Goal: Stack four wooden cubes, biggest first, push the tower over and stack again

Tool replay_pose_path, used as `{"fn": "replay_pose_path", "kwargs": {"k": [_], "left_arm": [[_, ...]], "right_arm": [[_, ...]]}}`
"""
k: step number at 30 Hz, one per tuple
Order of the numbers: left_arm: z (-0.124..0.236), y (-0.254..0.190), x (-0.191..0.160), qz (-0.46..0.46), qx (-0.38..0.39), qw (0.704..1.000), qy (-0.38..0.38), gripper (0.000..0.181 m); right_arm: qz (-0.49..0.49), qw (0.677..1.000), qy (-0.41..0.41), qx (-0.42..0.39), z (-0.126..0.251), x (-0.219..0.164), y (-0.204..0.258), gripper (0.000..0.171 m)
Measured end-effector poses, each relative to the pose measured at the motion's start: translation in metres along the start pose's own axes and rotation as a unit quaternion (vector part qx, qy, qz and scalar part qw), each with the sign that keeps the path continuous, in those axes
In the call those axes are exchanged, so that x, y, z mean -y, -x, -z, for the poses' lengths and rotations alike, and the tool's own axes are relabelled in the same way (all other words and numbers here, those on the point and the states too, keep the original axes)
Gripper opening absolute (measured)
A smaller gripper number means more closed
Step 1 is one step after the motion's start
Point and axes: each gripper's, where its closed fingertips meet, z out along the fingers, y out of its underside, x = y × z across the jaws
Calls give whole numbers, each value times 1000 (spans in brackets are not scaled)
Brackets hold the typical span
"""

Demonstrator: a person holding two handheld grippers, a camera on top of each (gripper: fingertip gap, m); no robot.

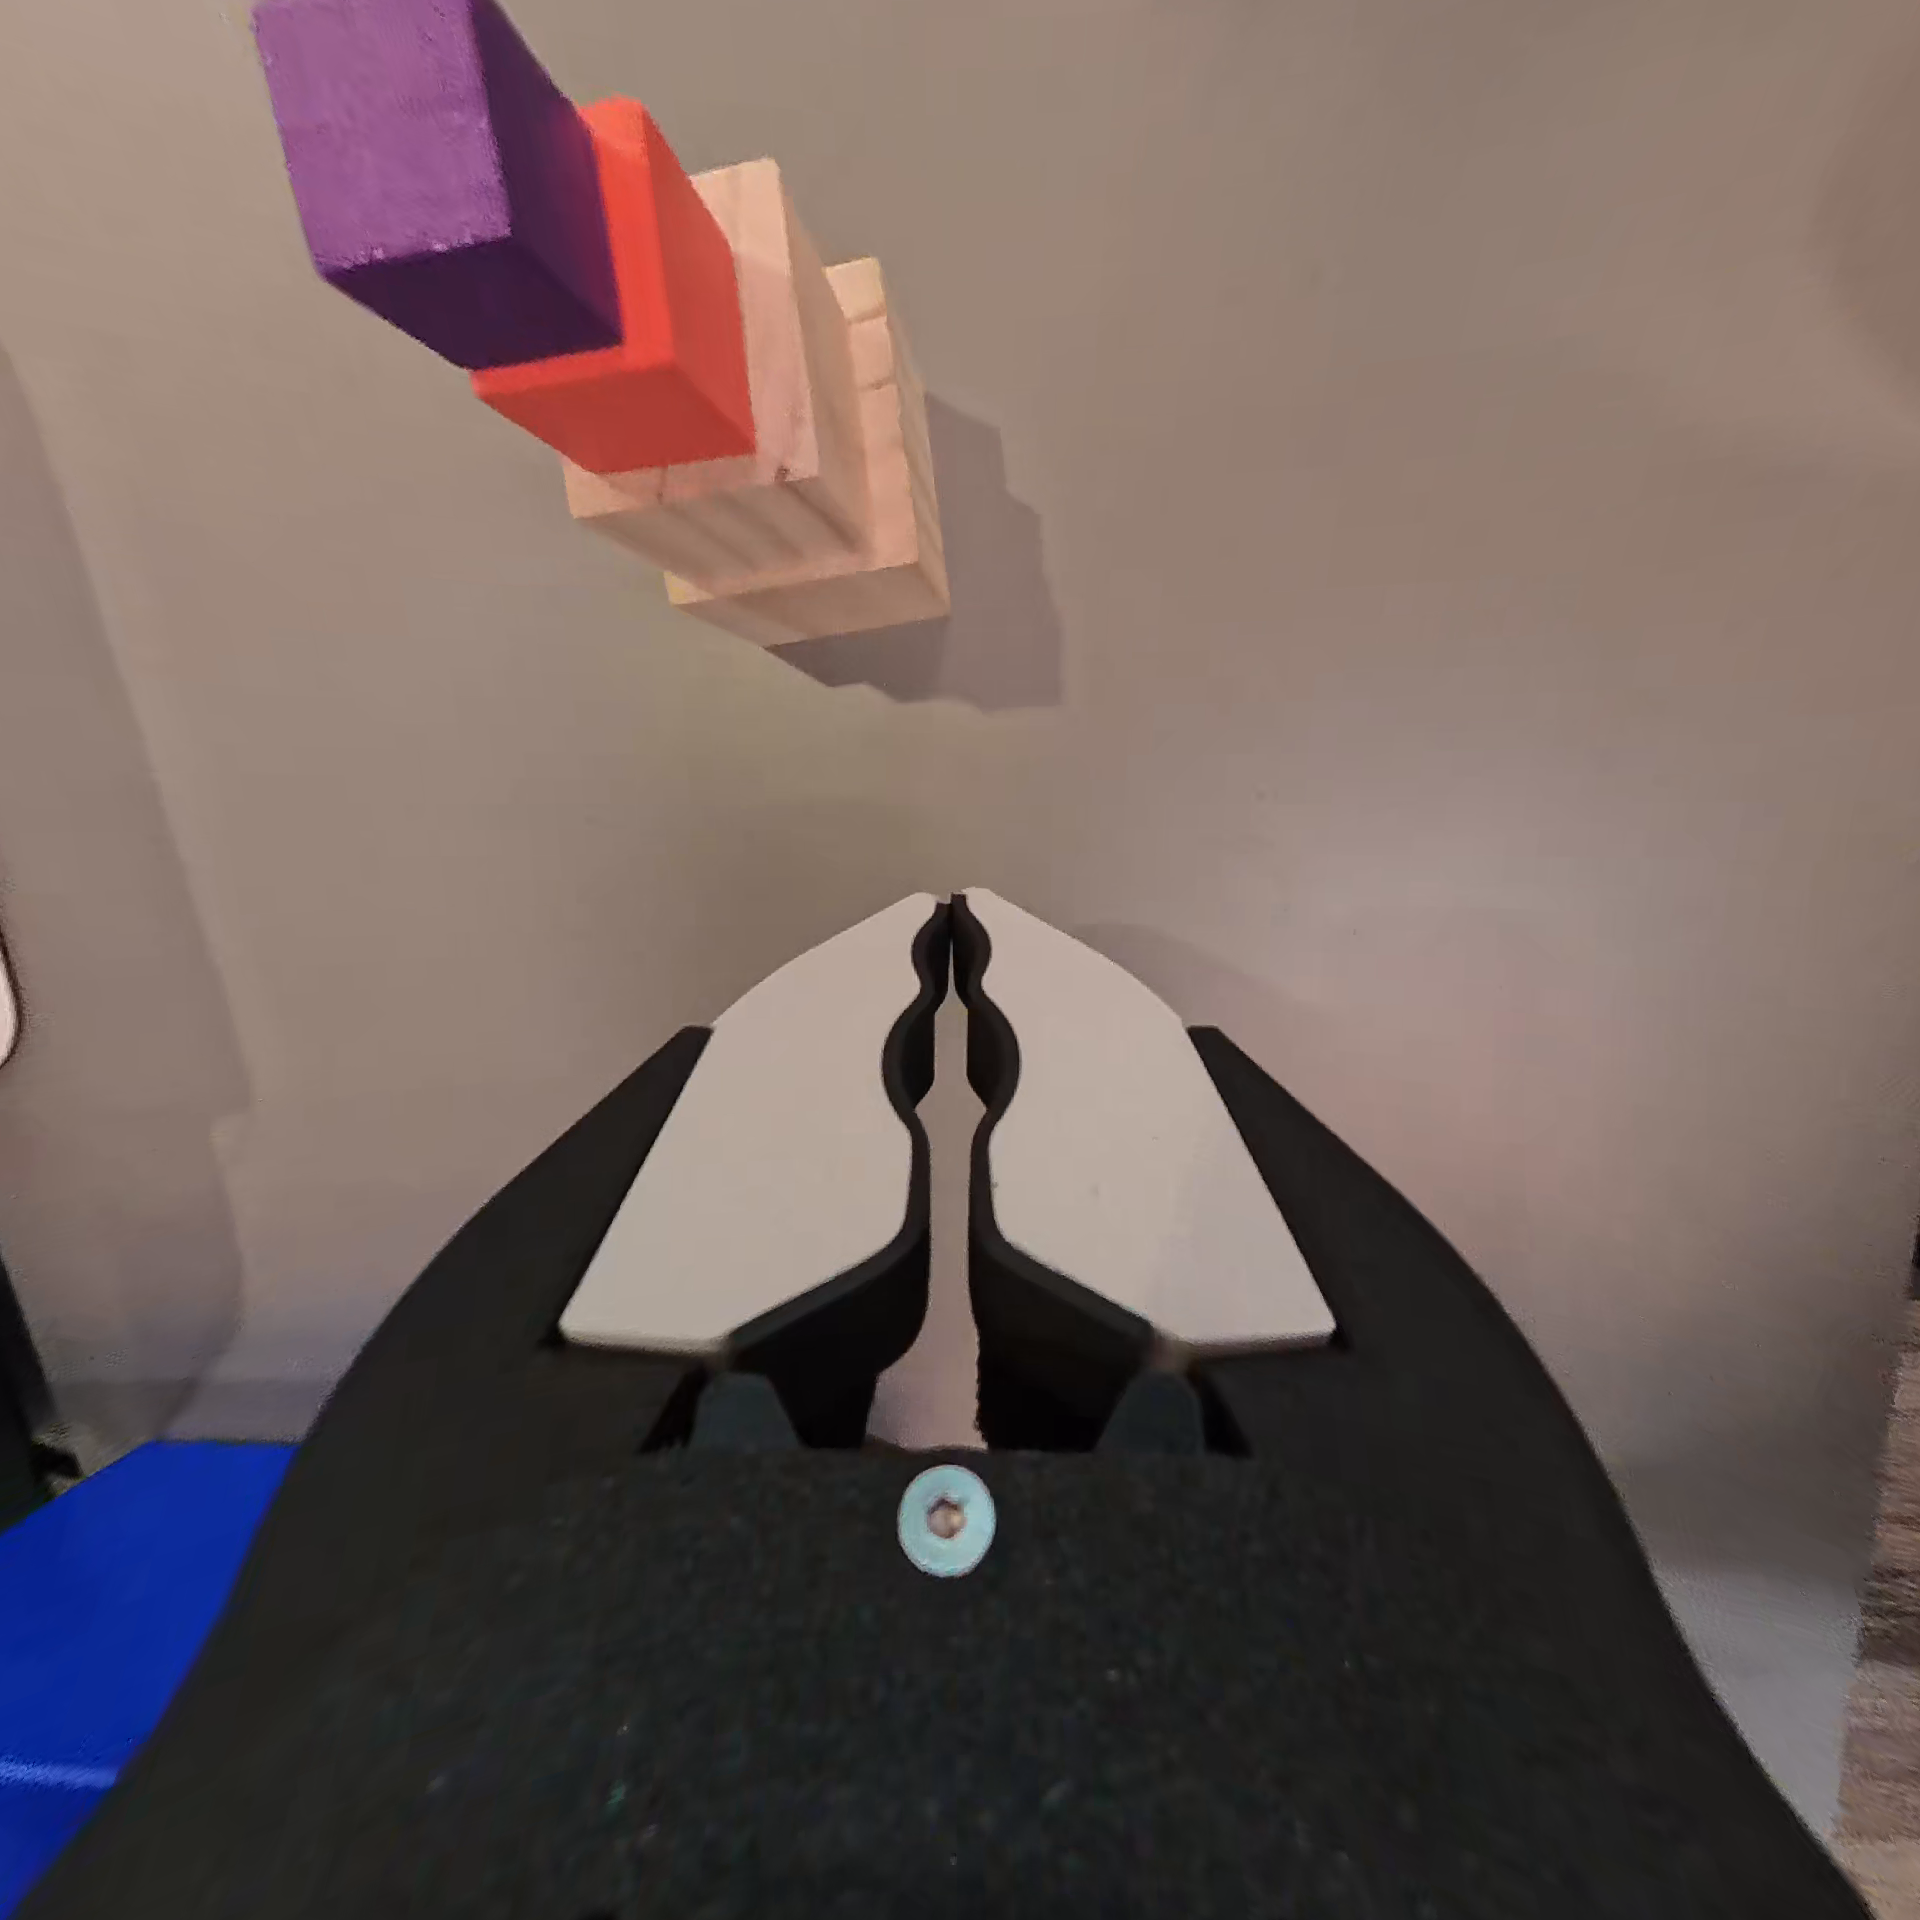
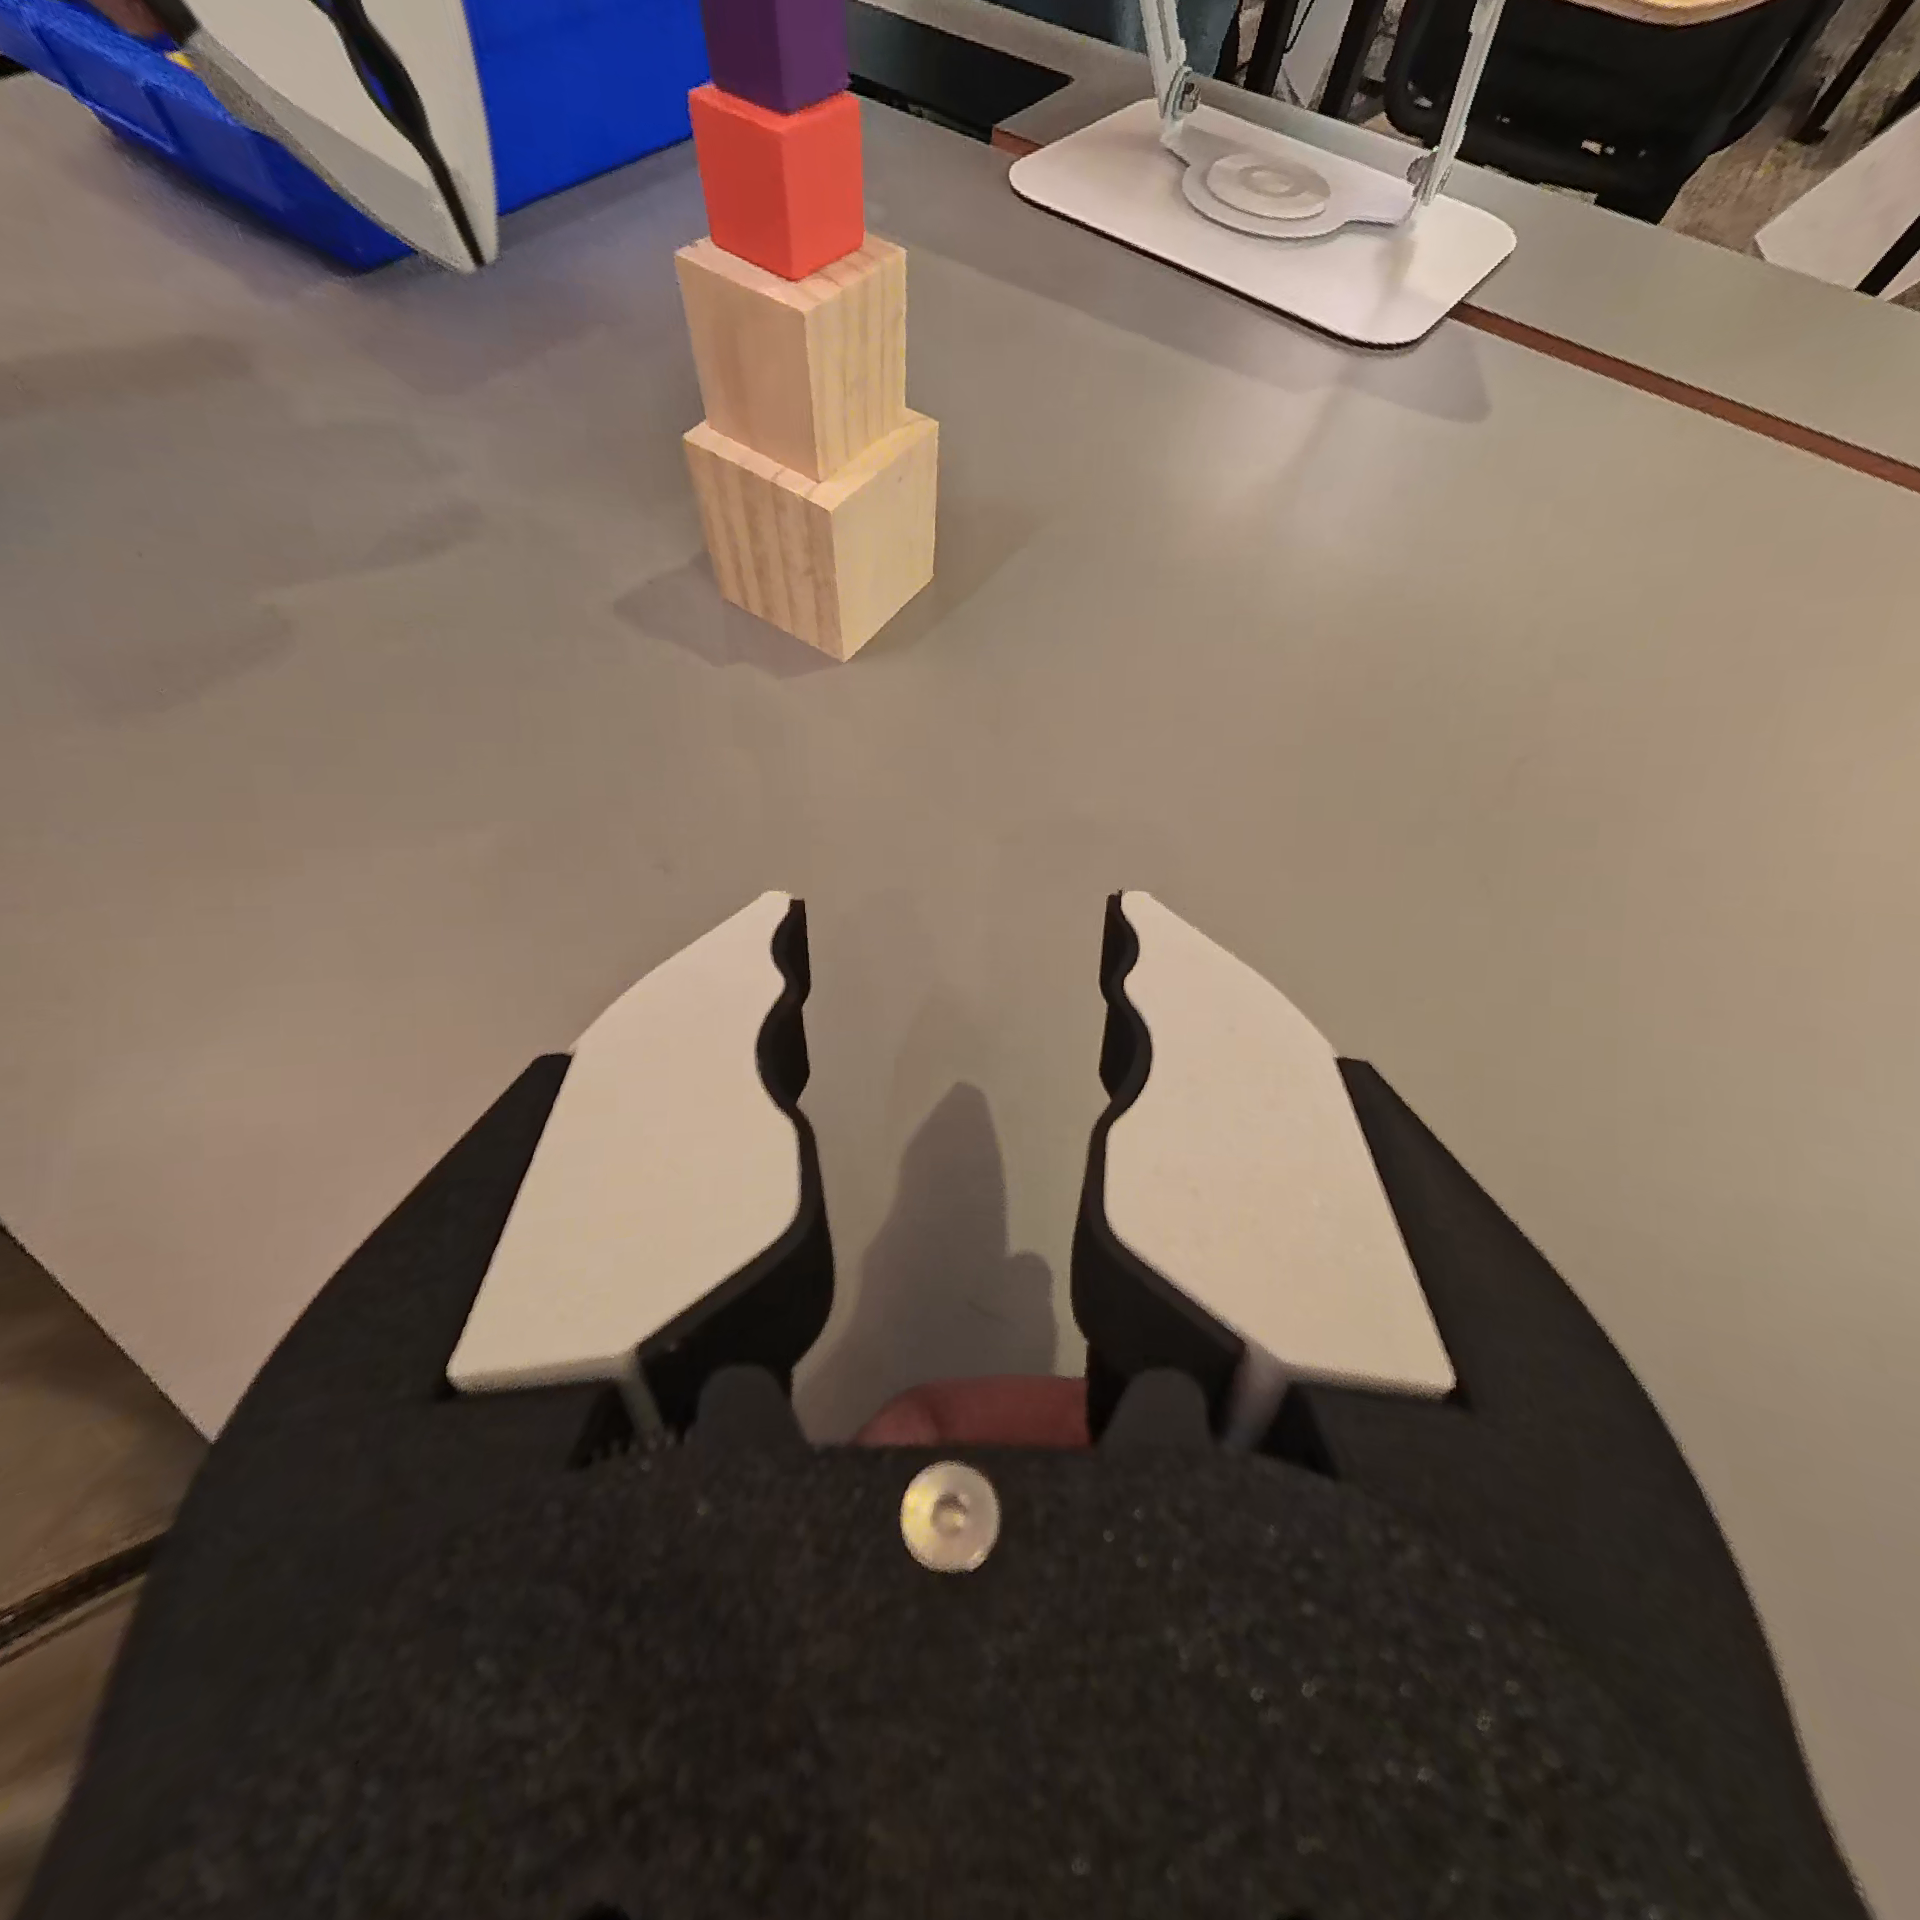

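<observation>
Left gripper (image 1: 954,906) looks straight down on the grey table (image 1: 1455,520), its jaws pressed together with nothing between them. Ahead and to its left stands the tower: purple cube (image 1: 416,156) on top, red cube (image 1: 644,343) under it, then a smaller wooden cube (image 1: 727,499) and the biggest wooden cube (image 1: 883,582) at the bottom.

Right gripper (image 2: 954,914) hovers low over the table (image 2: 1351,675), jaws spread wide and empty. The tower stands upright well ahead: biggest wooden cube (image 2: 821,530), smaller wooden cube (image 2: 790,353), red cube (image 2: 779,177), purple cube (image 2: 774,52). The left gripper (image 2: 457,208) hangs just left of the tower, before a blue bin (image 2: 582,104). A white stand (image 2: 1268,229) rests at the right rear.
</observation>
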Motion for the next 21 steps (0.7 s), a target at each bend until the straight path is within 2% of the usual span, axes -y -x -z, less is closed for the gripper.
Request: {"fn": "replay_pose_path", "kwargs": {"k": [5, 10, 15, 21], "left_arm": [[-10, 5, -17, 62, -7, 998, 28, 0], [-20, 0, -49, 171, -16, 982, 76, 0], [-27, -5, -69, 210, -22, 971, 114, 0], [-18, 1, -74, 237, -25, 963, 124, 0]], "right_arm": [[-4, 1000, 1, 1, -1, -2, -2, 54], [-8, 1000, 6, 5, -4, -6, -2, 54], [-11, 1000, 10, 8, -6, -10, -2, 53], [-18, 1000, 10, 5, -4, -12, -8, 53]]}}
